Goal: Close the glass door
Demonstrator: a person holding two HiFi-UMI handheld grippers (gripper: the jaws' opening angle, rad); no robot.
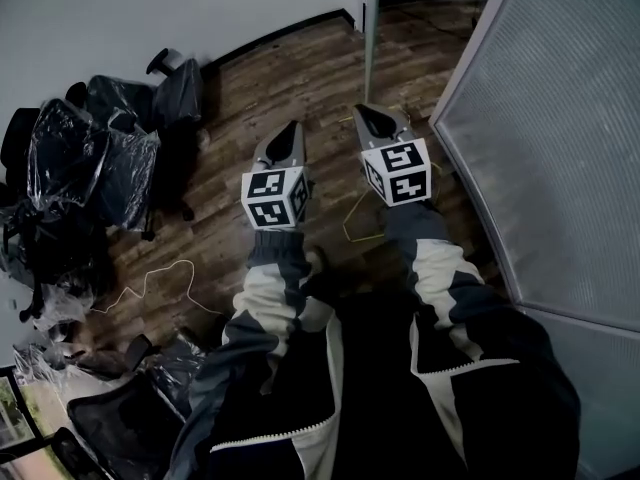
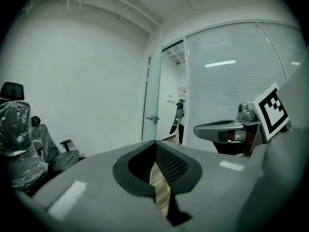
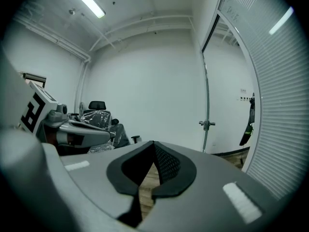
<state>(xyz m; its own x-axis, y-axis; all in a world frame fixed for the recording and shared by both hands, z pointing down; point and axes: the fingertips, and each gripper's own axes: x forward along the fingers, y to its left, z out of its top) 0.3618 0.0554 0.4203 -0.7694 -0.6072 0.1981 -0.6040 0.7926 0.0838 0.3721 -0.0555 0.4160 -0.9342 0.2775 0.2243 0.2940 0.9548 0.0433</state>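
Note:
The glass door (image 2: 153,76) stands open ahead, a tall pane with a metal lever handle (image 2: 153,119). In the right gripper view I see the door (image 3: 207,81) almost edge-on, its handle (image 3: 206,124) at mid height. From the head view it is a thin metal upright (image 1: 370,38) rising from the wood floor. My left gripper (image 1: 291,130) and right gripper (image 1: 374,116) are held side by side, well short of the door. Both are shut with nothing between the pads, as the left gripper (image 2: 154,144) and right gripper (image 3: 153,144) views show.
A frosted glass wall (image 1: 560,148) runs along the right. Office chairs wrapped in plastic (image 1: 100,168) crowd the left wall. A thin cord (image 1: 150,283) lies on the wood floor (image 1: 300,68). Beyond the doorway something dark (image 2: 179,115) hangs or stands.

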